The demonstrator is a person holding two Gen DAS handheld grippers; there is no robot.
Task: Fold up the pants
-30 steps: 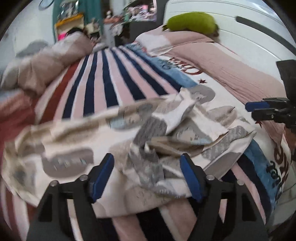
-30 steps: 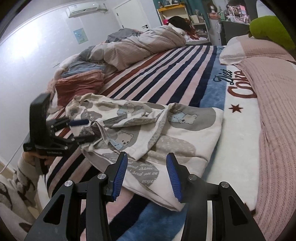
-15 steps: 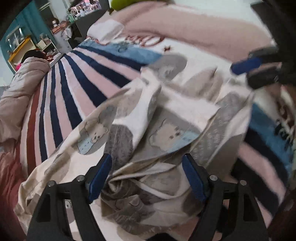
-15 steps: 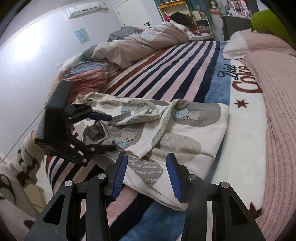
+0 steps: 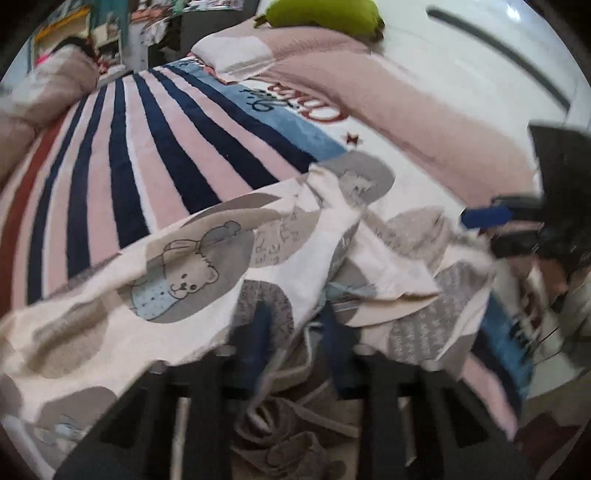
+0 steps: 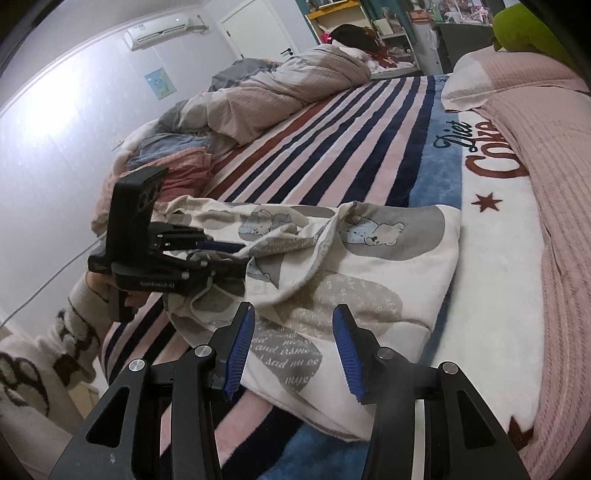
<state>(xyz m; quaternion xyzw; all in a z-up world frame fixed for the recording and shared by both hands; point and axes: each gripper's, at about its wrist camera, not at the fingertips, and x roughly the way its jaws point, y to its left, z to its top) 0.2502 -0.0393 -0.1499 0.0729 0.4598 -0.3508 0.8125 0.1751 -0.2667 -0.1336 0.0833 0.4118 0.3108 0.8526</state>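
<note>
Item: pants [image 6: 354, 266], cream cloth printed with grey patches and small bears. Location: near edge of the bed [image 6: 498, 295], lying on a striped blanket [image 6: 332, 147]; rumpled, one leg trailing far left, the other part doubled over itself near the middle. Not yet flat.

Left gripper [image 5: 299, 332]: low over the bunched grey waistband end at the near left of the pants. Its fingers [image 5: 258, 332] have just been closing and now pinch a gather of that cloth between them; the left wrist view is blurred, but cloth plainly fills the gap. A hand in a patterned sleeve [image 6: 74, 325] carries it.

Right gripper [image 6: 291, 350]: hovering above the near right part of the pants, fingers [image 6: 240, 343] spread part way, nothing between them, not touching the cloth.

Also present: rolled duvet [image 6: 280, 85] at the far side, pink quilt [image 6: 554, 184] at right, green cushion [image 5: 325, 14] at far right.

Step in hand, judged: taking hold of the waistband to spread the pants. To do it well, the left grip should catch both layers of the band, not a loose fold; the right should take the opposite waistband corner, then both pull apart and lift gently so the legs fall straight before any fold.
</note>
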